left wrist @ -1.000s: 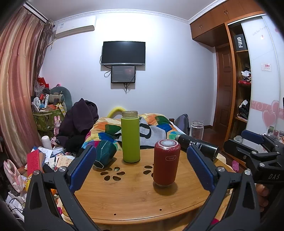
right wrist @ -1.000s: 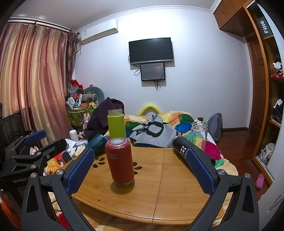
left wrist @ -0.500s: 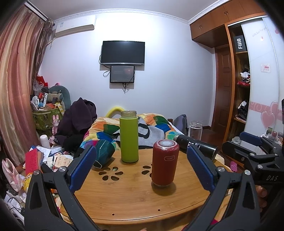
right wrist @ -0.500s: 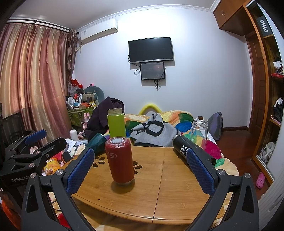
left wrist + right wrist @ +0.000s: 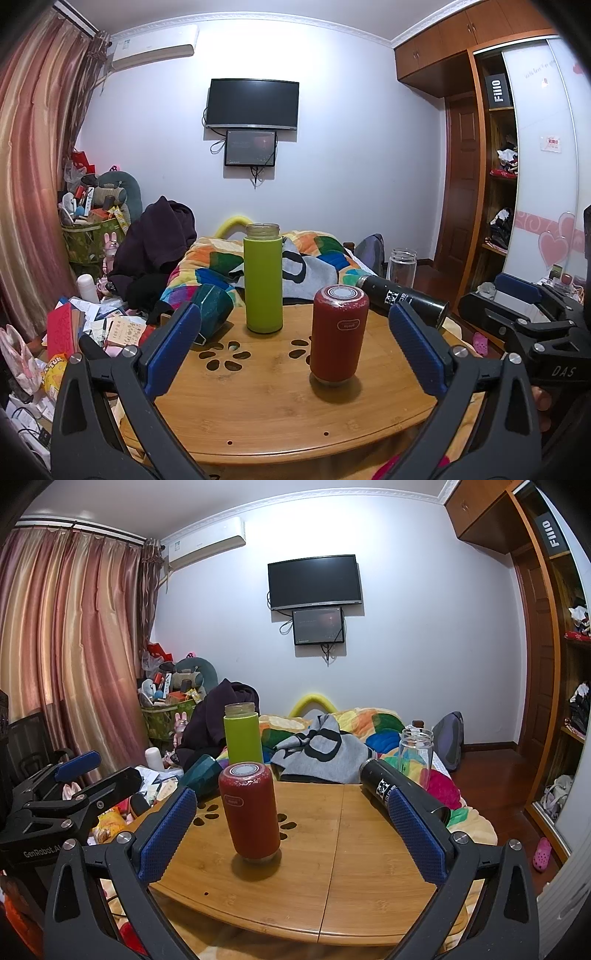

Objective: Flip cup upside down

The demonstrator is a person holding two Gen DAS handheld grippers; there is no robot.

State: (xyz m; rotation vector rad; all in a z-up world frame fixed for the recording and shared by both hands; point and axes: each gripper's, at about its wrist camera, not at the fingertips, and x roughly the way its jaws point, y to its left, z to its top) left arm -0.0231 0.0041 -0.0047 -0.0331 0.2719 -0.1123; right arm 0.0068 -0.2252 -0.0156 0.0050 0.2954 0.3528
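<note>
A red cup (image 5: 339, 334) stands on its narrower end on the round wooden table (image 5: 277, 413), grey flat base up; it also shows in the right wrist view (image 5: 251, 814). A green bottle (image 5: 263, 282) stands upright behind it. A dark teal cup (image 5: 212, 306) lies on its side at the table's left edge. A black bottle (image 5: 402, 299) lies on its side at the right. My left gripper (image 5: 295, 354) is open and empty, in front of the table. My right gripper (image 5: 291, 842) is open and empty, the red cup ahead between its fingers.
A clear glass jar (image 5: 415, 751) stands behind the table's far right edge. A bed with a colourful blanket (image 5: 325, 254) lies beyond the table. Clutter and papers (image 5: 103, 325) cover the floor at left. A wardrobe (image 5: 498, 184) stands at right.
Both grippers stay open and empty. The left view has shifted slightly, the objects sitting a little lower-left than before. The cups and bottles have not moved.
</note>
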